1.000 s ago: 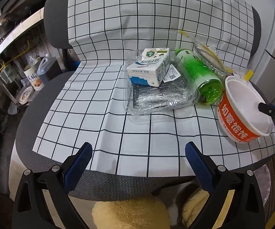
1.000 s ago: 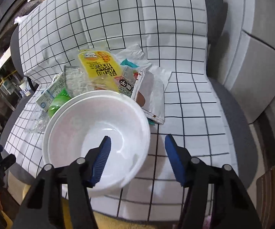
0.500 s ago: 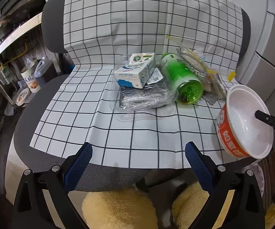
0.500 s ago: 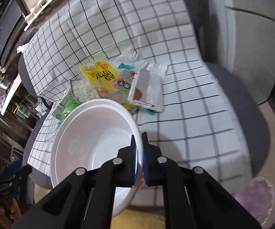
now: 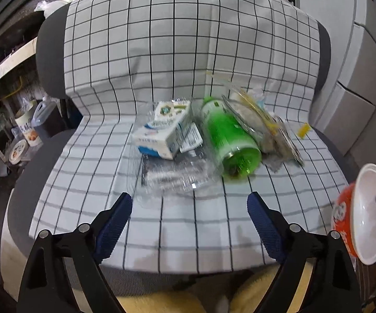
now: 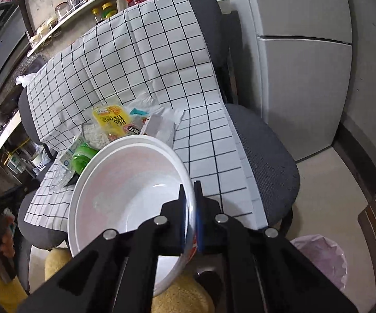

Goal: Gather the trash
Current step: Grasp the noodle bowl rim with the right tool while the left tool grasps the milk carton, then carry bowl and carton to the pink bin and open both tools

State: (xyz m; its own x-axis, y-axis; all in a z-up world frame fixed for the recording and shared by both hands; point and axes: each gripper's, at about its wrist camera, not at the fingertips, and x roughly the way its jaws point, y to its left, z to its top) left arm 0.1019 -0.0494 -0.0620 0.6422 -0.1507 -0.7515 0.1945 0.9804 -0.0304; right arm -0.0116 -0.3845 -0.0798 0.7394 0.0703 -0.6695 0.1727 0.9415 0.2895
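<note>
Checked cloth point(image 5: 177, 52) over grey chair point(image 6: 266, 161): front squares bare, milk carton point(image 5: 162, 135), green bottle point(image 5: 229, 143) and wrappers point(image 6: 115, 120) heaped mid-seat. Right gripper point(image 6: 191, 208), clamped on instant-noodle bowl point(image 6: 125, 182) rim, now holds it off the seat's right edge, lifted since a second ago, above lined bin point(image 6: 321, 258). Left gripper point(image 5: 189, 224): empty, jaws closing.

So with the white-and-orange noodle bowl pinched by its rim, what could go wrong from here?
1. The right gripper clamps only the thin rim of the white-and-orange noodle bowl, which hangs tilted off the seat; it could slip or swing loose before reaching the pink-lined bin.
2. The left gripper is closing on nothing, and the green plastic bottle on its side might roll if nudged.
</note>
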